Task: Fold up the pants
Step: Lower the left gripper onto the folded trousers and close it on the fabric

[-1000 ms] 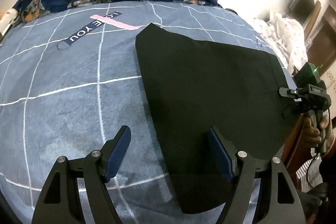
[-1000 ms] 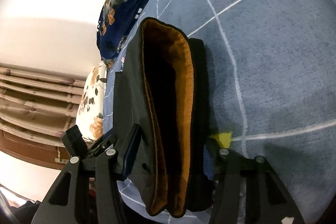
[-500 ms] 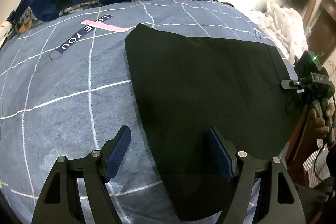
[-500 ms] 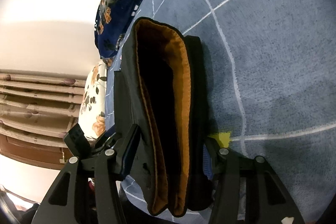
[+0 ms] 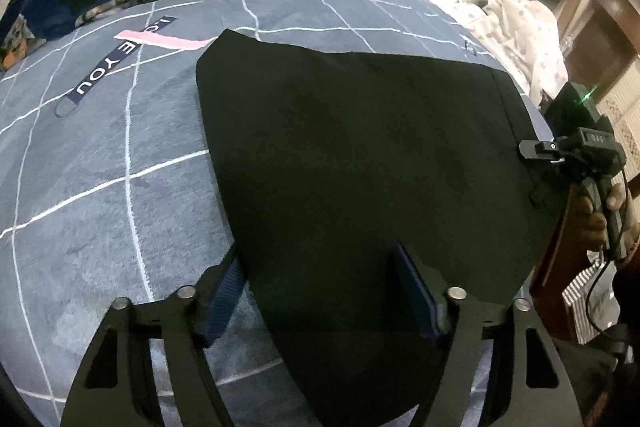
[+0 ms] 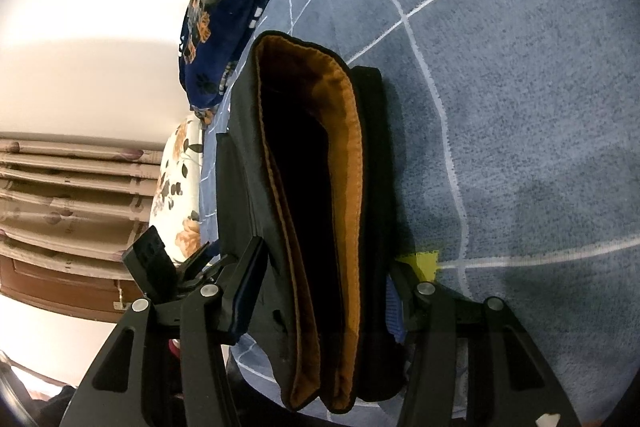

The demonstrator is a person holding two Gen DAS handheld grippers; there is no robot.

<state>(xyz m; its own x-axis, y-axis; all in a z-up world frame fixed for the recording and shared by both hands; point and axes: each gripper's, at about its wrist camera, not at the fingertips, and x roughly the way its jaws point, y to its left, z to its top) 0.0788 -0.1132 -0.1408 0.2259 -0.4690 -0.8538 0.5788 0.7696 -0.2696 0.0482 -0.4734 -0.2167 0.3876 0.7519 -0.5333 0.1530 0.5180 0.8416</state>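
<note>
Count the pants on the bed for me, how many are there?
1. The black pants lie folded on the blue checked bed cover; the right wrist view shows their orange lining. More could lie out of view.

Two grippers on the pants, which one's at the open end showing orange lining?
The right gripper. Its jaws, closing, straddle the pants' open orange-lined end. The left gripper straddles a plain black edge, no lining visible.
</note>
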